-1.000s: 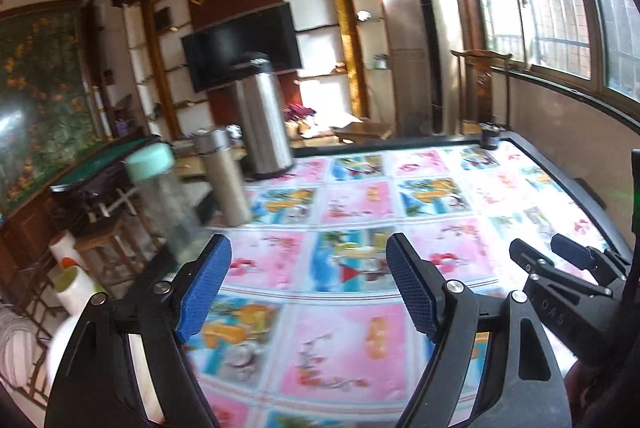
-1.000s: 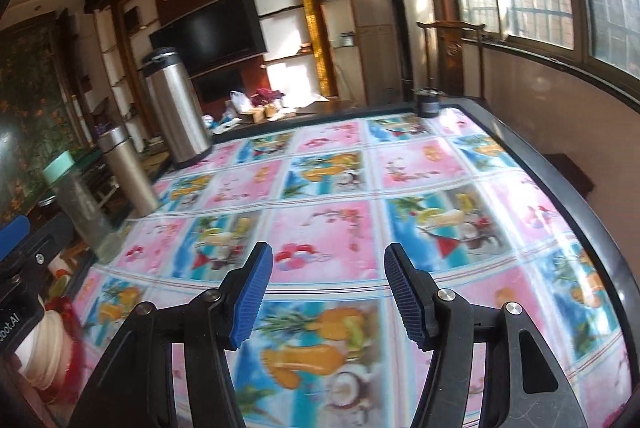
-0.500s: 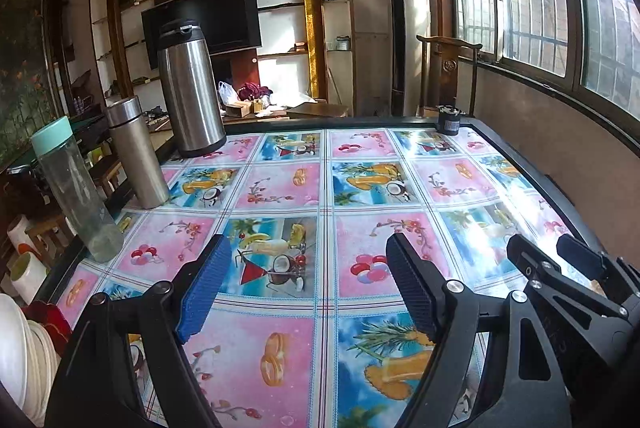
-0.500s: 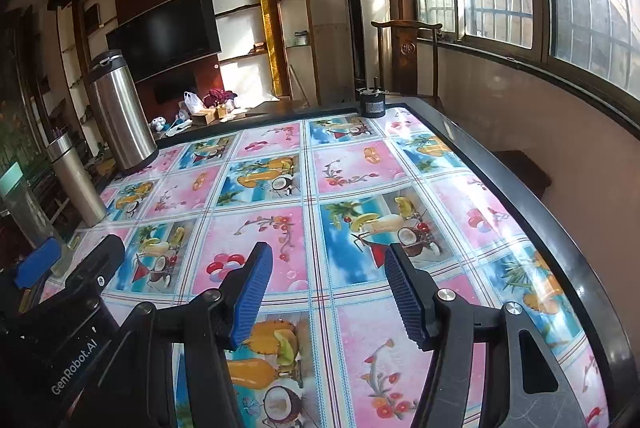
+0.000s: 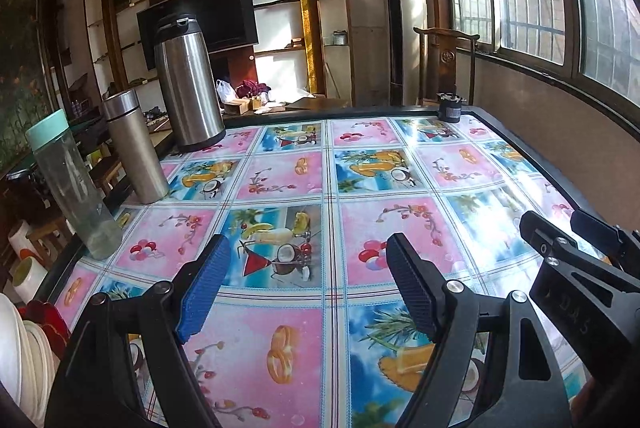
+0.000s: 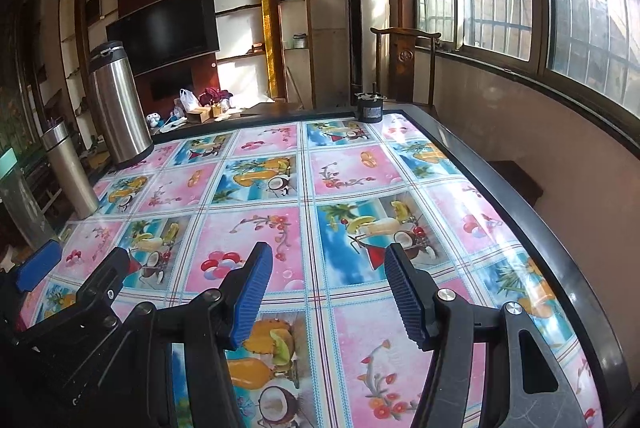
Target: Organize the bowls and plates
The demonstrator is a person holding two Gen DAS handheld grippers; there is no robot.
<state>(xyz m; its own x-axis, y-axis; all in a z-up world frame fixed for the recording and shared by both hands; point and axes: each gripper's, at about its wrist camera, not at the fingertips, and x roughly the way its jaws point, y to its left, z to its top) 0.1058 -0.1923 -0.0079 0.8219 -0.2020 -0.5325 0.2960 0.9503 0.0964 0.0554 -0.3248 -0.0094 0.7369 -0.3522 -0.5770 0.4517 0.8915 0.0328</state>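
Since 1 s ago, both grippers have swung from a tilted view of the room's left side to a level, square look down the table, and they have settled side by side.

The left gripper (image 5: pixel 308 284) hangs just above the near part of the table (image 5: pixel 520 132), its 2 blue-padded fingers (image 5: pixel 204 284) aimed straight toward the far edge, jaws spread wide with nothing between them. The right gripper (image 6: pixel 328 288) sits just to its right at about the same height, pointing the same way, jaws likewise spread and empty. Each shows in the other's view: the right gripper's black frame at the right edge of the left wrist view, the left gripper's blue pad at the left edge of the right wrist view.

The stack of white plates (image 5: pixel 24 360) sits at the bottom-left corner of the left wrist view, off the table's near-left corner, beside something red (image 5: pixel 44 320). The plates stand on edge, faces turned sideways; only their rims show, so their long axis cannot be told.

Along the table's left side stand a clear bottle (image 5: pixel 72 184), a steel flask (image 5: pixel 134 148) and a tall steel thermos (image 5: pixel 188 84), all upright.
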